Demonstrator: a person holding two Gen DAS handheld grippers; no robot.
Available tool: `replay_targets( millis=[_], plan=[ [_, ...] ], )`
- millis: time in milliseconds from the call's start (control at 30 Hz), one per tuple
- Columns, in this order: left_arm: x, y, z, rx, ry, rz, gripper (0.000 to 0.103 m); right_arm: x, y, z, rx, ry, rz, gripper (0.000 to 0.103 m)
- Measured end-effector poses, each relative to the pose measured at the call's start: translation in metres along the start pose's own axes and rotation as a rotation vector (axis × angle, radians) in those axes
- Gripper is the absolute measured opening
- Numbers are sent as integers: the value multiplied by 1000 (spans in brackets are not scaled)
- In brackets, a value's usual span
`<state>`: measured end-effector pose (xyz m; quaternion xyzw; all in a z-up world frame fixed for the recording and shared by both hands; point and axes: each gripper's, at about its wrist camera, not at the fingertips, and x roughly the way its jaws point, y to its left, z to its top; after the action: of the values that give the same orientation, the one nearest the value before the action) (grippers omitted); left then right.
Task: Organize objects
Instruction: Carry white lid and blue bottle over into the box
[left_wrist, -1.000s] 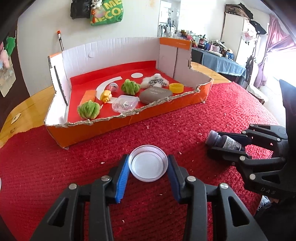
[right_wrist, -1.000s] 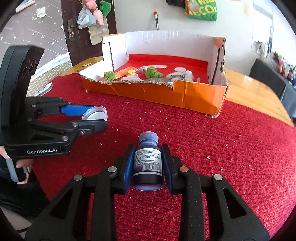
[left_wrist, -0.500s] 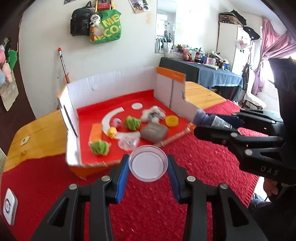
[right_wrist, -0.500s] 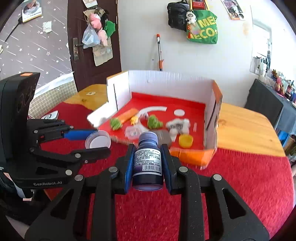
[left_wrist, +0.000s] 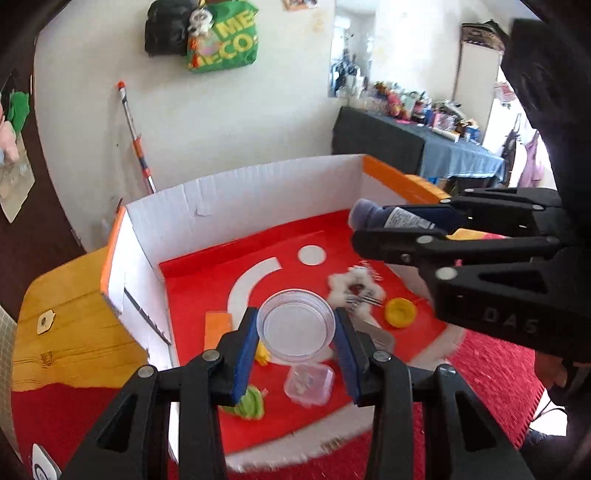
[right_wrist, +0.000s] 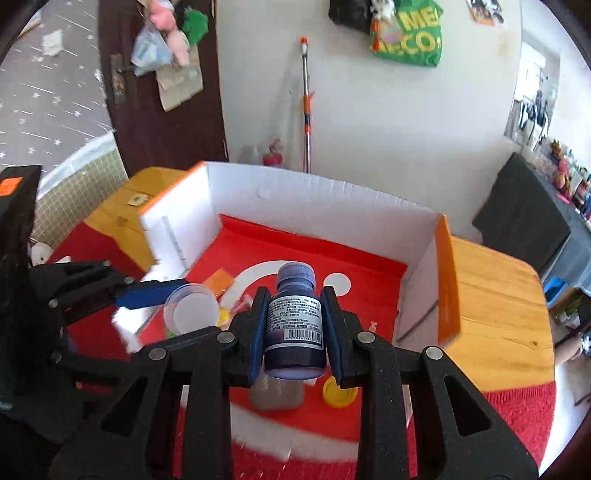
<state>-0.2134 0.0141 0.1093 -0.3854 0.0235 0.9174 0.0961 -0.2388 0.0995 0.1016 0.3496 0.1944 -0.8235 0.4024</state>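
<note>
My left gripper (left_wrist: 295, 328) is shut on a clear round lid (left_wrist: 296, 325) and holds it in the air above the red floor of the cardboard box (left_wrist: 229, 206). My right gripper (right_wrist: 295, 325) is shut on a dark purple bottle (right_wrist: 295, 325) with a white label, also lifted over the box. In the left wrist view the bottle (left_wrist: 384, 218) hangs at the right, over the box's far right corner. In the right wrist view the lid (right_wrist: 190, 308) sits at the left, above the box's left half.
The open box lies on a red mat (left_wrist: 495, 365) over a wooden table (right_wrist: 495, 295). Inside lie a yellow cap (left_wrist: 400, 312), a clear square container (left_wrist: 308, 382), a green toy (left_wrist: 251, 404), a white fluffy toy (left_wrist: 354, 286) and an orange piece (left_wrist: 216, 328).
Both grippers have risen from the mat and moved forward over the box, each carrying its object. The box now lies under them instead of ahead.
</note>
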Motion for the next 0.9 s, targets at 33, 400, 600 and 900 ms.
replay_targets(
  millis=[33,400,600,900],
  plan=[
    [6,2,3,3,10,9,42,6,0,3,4,15,-3,26],
    [63,17,25,-11,101,51,42,74,-19,28,33,198,-83,26],
    [82,21,31,-11,137,83,42,100,-30,29,56,284,-84,26],
    [109,27,37,-39,201,65,42,119,-39,25,89,345,-60,26]
  ],
)
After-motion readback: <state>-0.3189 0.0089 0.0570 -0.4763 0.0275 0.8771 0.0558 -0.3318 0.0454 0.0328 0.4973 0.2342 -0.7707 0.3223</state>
